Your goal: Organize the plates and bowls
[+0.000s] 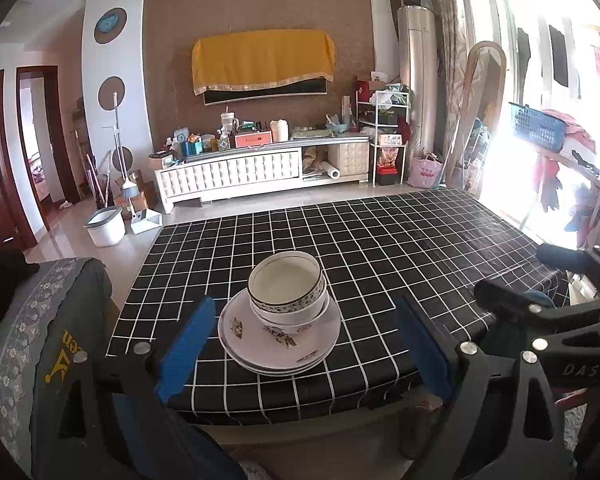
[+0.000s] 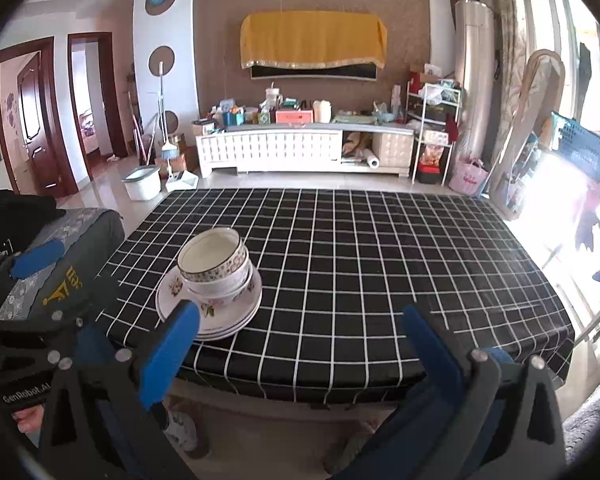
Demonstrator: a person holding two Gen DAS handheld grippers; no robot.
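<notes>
White floral porcelain bowls [image 1: 286, 294] nested on stacked plates [image 1: 278, 340] sit centred before our unclenched left gripper [image 1: 300, 344], left of our unclenched right gripper [image 2: 300, 344].

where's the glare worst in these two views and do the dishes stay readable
Left wrist view: the window at right is blown out and washes over the table's far right corner; the stacked bowls and plates stay sharp. Right wrist view: the same glare whites out the right edge; fisheye bends the tablecloth grid, dishes still clear.
</notes>
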